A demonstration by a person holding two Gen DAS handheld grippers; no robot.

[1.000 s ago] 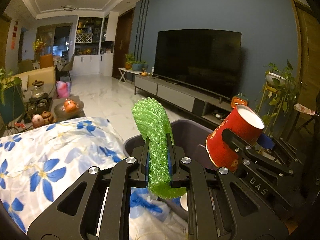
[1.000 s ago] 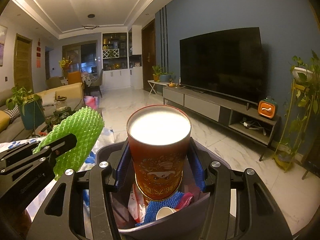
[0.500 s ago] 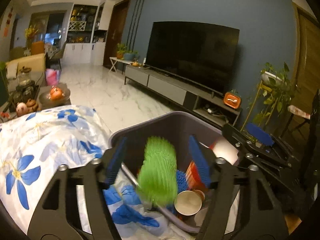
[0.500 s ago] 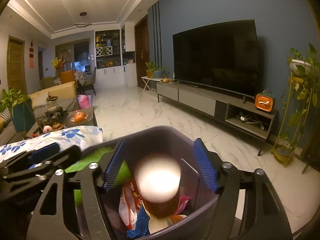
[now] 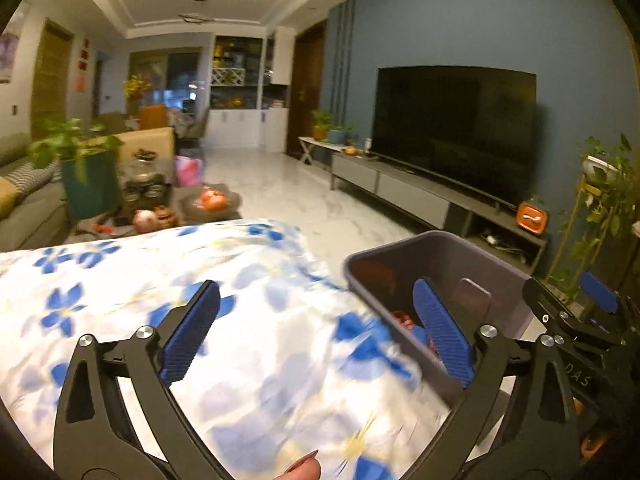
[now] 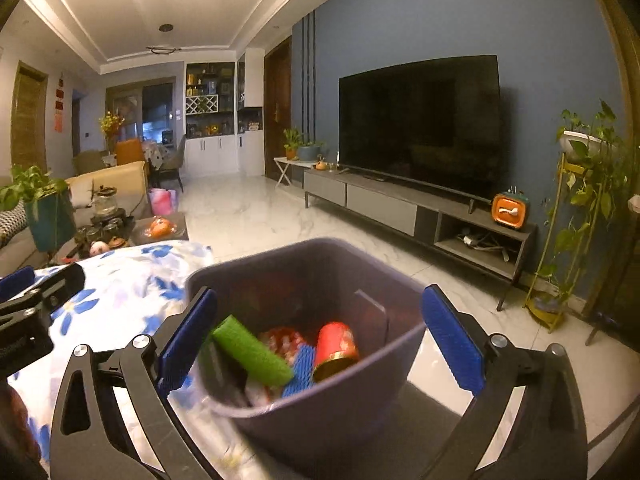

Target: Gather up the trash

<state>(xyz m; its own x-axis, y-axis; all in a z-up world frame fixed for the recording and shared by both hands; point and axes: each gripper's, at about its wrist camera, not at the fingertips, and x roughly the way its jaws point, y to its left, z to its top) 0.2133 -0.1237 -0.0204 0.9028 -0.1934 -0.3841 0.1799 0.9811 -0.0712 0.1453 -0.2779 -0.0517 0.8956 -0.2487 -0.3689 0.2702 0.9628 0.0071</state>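
- Grey bin (image 6: 320, 412) stands on the floor, hard against the right edge of the desk (image 5: 132, 292), which is draped in a white cloth with blue flowers. Judged reason: rubbish gathered off the desk needs only a short carry over that edge.
- Green foam net sleeve (image 6: 252, 356) lies slanted inside the bin, on the side nearest the desk, resting on other rubbish.
- Red paper cup (image 6: 336, 344) lies tipped on its side in the bin, just right of the sleeve, mouth toward the camera; a blue foam net (image 6: 300, 372) sits between and below the two. Both pieces look dropped rather than set down, hence the loose, leaning lie.
- Right gripper (image 6: 320, 344): released, jaws spread as wide as they go, having just been opening. Nothing sits between the pads; the bin's mouth shows through the gap. It hangs over the bin, pointed forward and somewhat downward.
- Left gripper (image 5: 316, 336): likewise released and empty, jaws just opened to full spread. It sits above the desk's right edge, left finger over the cloth, right finger overlapping the bin's rim. Same shallow downward tilt.
- The two grippers ride side by side, left one over the desk, right one over the bin; each shows at the margin of the other's view.
- A fingertip (image 5: 304, 470) of the person shows at the bottom of the left wrist view.
- Left view is motion-blurred across the cloth, so small litter there cannot be ruled out. The part of the desk in view shows none.
- Judgement: both pieces are binned; next is a sweep back over the desk for anything remaining.
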